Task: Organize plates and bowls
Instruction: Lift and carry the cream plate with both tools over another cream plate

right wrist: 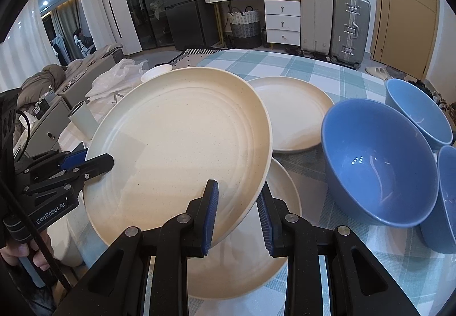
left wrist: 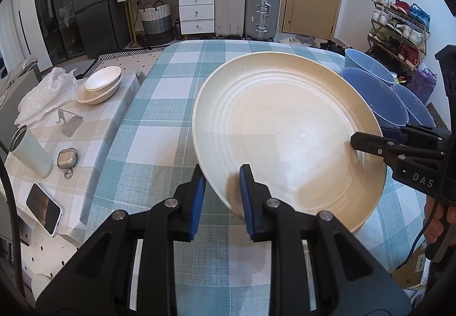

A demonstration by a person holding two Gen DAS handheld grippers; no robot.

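A large cream plate (left wrist: 285, 130) hangs tilted above the teal checked table (left wrist: 159, 122), held by both grippers. My left gripper (left wrist: 222, 173) is shut on its near rim, and my right gripper (left wrist: 367, 136) is clamped on its right rim. In the right wrist view the same plate (right wrist: 182, 139) sits in my right gripper (right wrist: 238, 190), with the left gripper (right wrist: 97, 159) on its left rim. Directly below lies a second cream plate (right wrist: 245, 264); a third (right wrist: 293, 110) lies farther back. Three blue bowls (right wrist: 379, 162) (right wrist: 416, 110) (right wrist: 447, 202) stand to the right.
A lower side table (left wrist: 94, 127) on the left carries stacked cream bowls (left wrist: 99, 85), a plastic bag (left wrist: 45, 93), a metal stand (left wrist: 69, 122), a pale cup (left wrist: 28, 150), an earbud case (left wrist: 67, 159) and a phone (left wrist: 44, 207). Suitcases (left wrist: 245, 5) and drawers stand beyond the table.
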